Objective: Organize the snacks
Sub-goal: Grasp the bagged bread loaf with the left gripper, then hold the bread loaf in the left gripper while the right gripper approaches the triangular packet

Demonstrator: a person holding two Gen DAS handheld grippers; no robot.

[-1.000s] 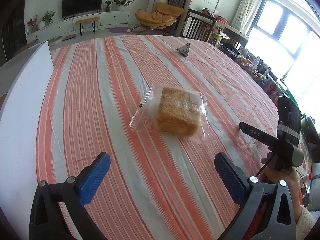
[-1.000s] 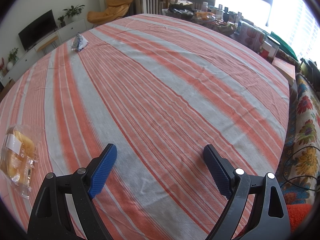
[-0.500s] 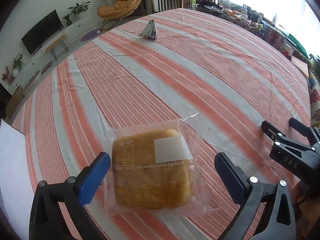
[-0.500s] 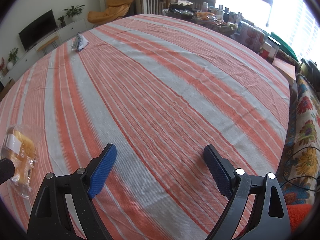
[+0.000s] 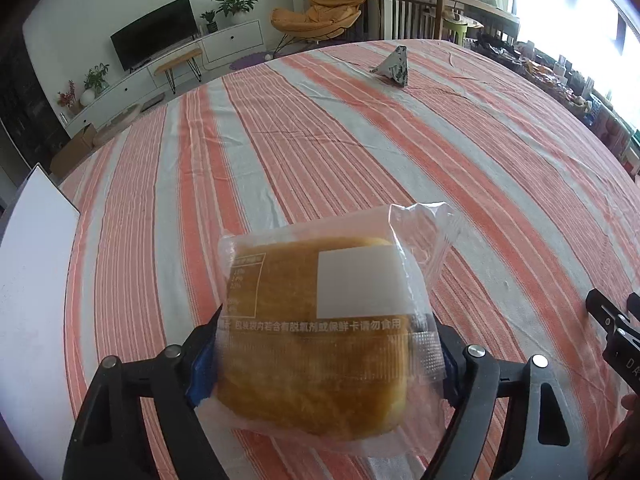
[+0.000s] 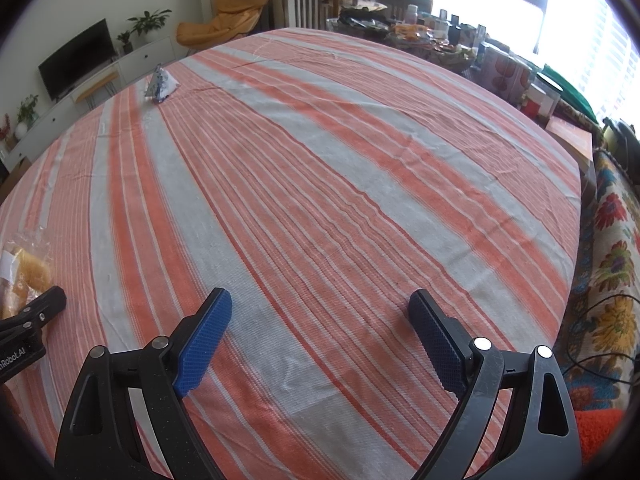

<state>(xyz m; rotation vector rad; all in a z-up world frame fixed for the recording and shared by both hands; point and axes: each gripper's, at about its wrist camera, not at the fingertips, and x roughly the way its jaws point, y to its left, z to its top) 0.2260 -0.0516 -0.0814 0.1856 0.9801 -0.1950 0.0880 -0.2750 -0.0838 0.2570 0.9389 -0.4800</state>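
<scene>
A golden-brown bread loaf sealed in a clear plastic wrapper with a white label (image 5: 320,332) fills the lower centre of the left wrist view. The left gripper (image 5: 320,364) has its jaws closed on the near end of this package, one blue pad pressed against each side, and the wrapper's crimped far edge sticks up toward the middle of the frame. In the right wrist view the same package shows only as a sliver at the left edge, with the tip of the left gripper just below it.

The right gripper (image 6: 320,340) has its jaws wide open, with the two blue ribbed pads (image 6: 204,340) well apart at the bottom of its frame and only cloth between them. Its black tip also appears at the lower right edge of the left wrist view.

Beneath both lies the desk covered by an orange and grey striped cloth (image 5: 360,152). A small triangular snack packet, grey-white with dark print (image 5: 394,66), stands on the cloth in the upper right of the left wrist view, well apart from the bread; the right wrist view shows it in the upper left. A flat white board (image 5: 36,264) sits at the left edge of the left wrist view.
</scene>
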